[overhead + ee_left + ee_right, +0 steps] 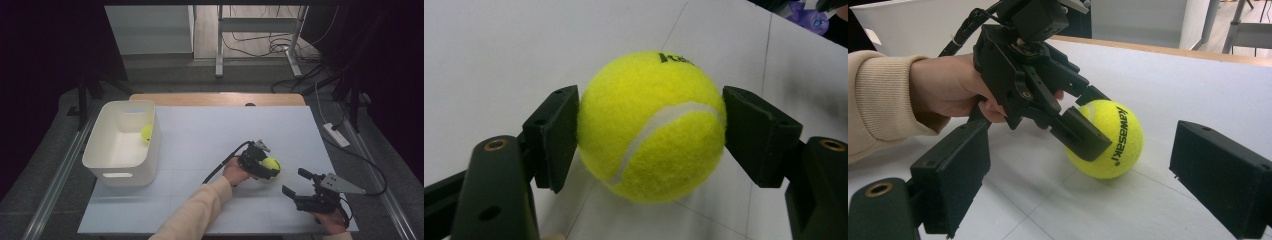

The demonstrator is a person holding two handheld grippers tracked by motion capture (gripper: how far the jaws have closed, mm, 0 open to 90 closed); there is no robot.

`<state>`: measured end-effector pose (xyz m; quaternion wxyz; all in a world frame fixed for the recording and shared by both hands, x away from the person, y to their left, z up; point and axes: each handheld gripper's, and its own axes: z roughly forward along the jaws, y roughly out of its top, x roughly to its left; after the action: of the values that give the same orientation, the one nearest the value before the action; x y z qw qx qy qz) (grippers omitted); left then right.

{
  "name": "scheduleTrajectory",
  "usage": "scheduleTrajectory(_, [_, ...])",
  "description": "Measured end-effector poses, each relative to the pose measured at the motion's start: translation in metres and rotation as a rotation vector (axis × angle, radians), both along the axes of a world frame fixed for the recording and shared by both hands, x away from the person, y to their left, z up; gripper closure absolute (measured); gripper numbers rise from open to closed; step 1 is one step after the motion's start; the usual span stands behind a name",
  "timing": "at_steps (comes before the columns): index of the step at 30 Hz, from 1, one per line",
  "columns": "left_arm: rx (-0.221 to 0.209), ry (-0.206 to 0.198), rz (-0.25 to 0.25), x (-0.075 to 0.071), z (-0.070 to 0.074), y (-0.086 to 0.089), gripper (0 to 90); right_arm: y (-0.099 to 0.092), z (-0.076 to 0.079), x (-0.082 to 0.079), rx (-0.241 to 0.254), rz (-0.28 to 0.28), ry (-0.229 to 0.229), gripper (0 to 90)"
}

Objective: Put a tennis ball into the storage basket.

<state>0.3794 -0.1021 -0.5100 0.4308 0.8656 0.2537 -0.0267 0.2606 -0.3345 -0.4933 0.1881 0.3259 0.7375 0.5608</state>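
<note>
Pinching the tennis ball [651, 127] squarely, your left gripper [263, 167] has a pad on each flank of it, and in the left gripper view both pads press right against the felt. The ball rests on the white table [210, 135], on the side away from the white bin [120, 145], which stands near the table's opposite edge with a second yellow ball [146, 133] lying against its inner wall.

What the coming move turns on, as I judge it, is direction: the bin lies well apart from your held ball, across the open table, so the carry runs straight across toward it, and you'll need to lift clear of the rim before letting go. A ball has no long axis to mind, so the grip angle matters little.

Your right gripper [1078, 165] hovers just beside the ball, on its side away from the bin, jaws spread wide with nothing between them. Your left hand [955, 90] is the nearer to the bin, so it is the natural one to make the trip.
</note>
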Motion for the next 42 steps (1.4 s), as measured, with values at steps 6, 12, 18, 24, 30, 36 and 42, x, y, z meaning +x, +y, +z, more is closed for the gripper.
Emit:
scheduleTrajectory(6, [-0.038, -0.018, 0.015, -0.002, 0.01, 0.01, 27.6, 0.002, 0.0, 0.0, -0.003, -0.001, 0.001, 9.2])
scheduleTrajectory(12, [-0.037, -0.041, 0.032, -0.005, 0.015, 0.018, 27.5, 0.002, -0.001, 0.0, -0.003, 0.004, 0.003, 9.2])
scheduleTrajectory(18, [-0.055, -0.056, 0.055, -0.007, 0.022, 0.031, 27.6, 0.003, -0.001, 0.0, -0.006, 0.003, 0.004, 9.2])
scheduleTrajectory(24, [-0.056, -0.055, 0.075, -0.009, 0.026, 0.042, 27.6, 0.005, -0.001, 0.001, -0.011, 0.007, 0.003, 9.3])
scheduleTrajectory(30, [-0.077, -0.057, 0.086, -0.011, 0.028, 0.05, 27.6, 0.005, -0.001, 0.001, -0.012, 0.006, 0.004, 9.3])
scheduleTrajectory(36, [-0.087, -0.075, 0.089, -0.015, 0.035, 0.058, 27.5, 0.006, -0.002, 0.002, -0.018, 0.01, 0.004, 9.3])
scheduleTrajectory(42, [-0.1, -0.087, 0.096, -0.019, 0.042, 0.069, 27.5, 0.006, -0.002, 0.002, -0.019, 0.004, 0.005, 9.4])
